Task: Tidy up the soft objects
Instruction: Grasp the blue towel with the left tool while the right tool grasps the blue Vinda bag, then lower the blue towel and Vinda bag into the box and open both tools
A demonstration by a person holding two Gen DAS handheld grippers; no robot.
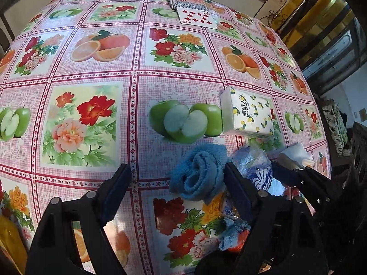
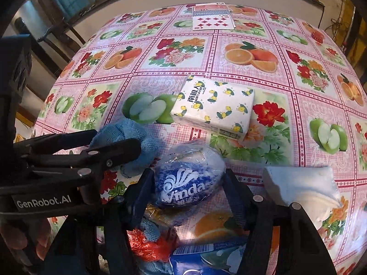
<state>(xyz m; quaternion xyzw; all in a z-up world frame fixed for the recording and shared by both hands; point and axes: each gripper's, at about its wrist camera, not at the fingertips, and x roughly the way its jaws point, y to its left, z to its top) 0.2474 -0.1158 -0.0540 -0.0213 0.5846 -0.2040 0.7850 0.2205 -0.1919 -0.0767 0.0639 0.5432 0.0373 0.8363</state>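
Note:
A rolled blue towel lies on the fruit-print tablecloth between the fingers of my left gripper, nearer the right finger. That gripper is open and not touching the towel on its left side. In the right wrist view the left gripper reaches over the blue towel from the left. My right gripper is shut on a blue Vinda tissue pack, with a pad against each side. The same Vinda tissue pack shows just right of the towel.
A white lemon-print tissue pack lies behind the Vinda pack. A bagged white cloth sits to its right. Near the front edge are a red plastic bag, blue cloth scraps and another blue pack. Playing cards lie far back.

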